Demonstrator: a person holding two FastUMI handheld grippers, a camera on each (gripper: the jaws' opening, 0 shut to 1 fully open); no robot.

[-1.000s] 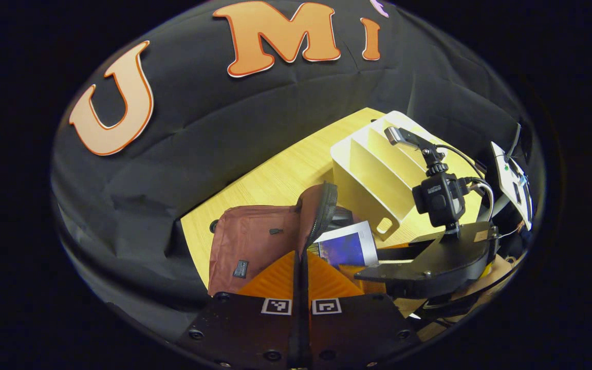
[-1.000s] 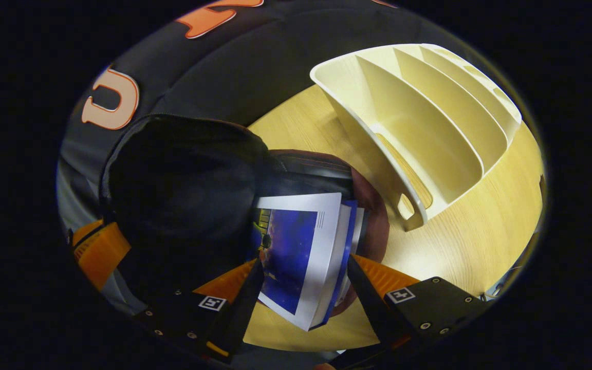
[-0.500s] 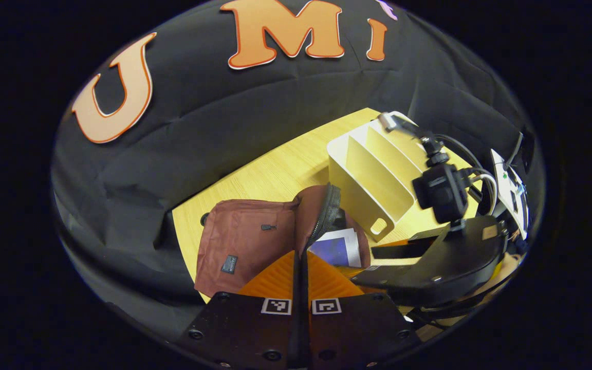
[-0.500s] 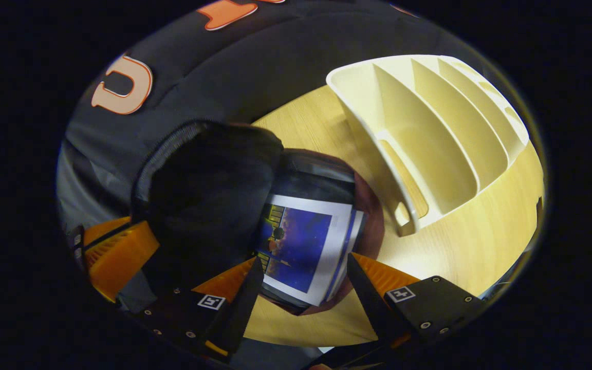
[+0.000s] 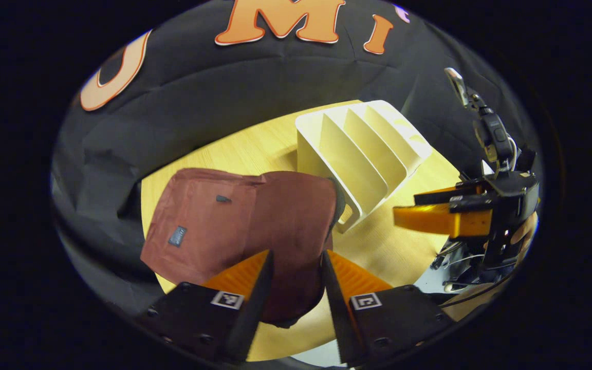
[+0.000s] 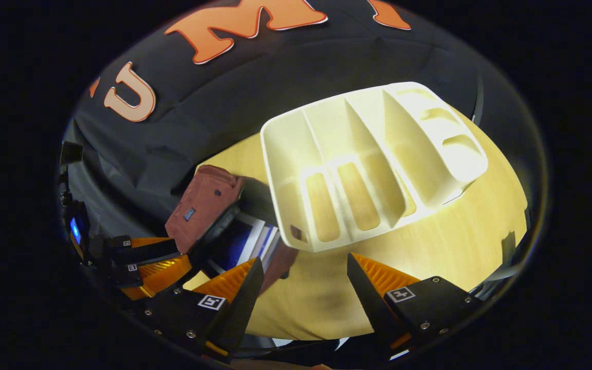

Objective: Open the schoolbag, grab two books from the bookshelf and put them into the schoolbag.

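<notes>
Left gripper view: table (image 5: 275, 149), then bag (image 5: 244, 221) lying on it, flap fallen over the mouth, just beside the empty shelf (image 5: 363, 149). My left gripper (image 5: 296, 277) hangs above the flap, fingers apart, gripping nothing. My right gripper (image 6: 303, 280) is likewise spread and empty, above the table near the shelf front. In the right gripper view, two books (image 6: 247, 241) show inside the bag mouth. Both books appear stowed; I judge the remaining step is a clean retreat, lifting both grippers straight off without snagging the flap. Half a second ago my left fingers were closed on the raised flap; now it is released and lies down.
</notes>
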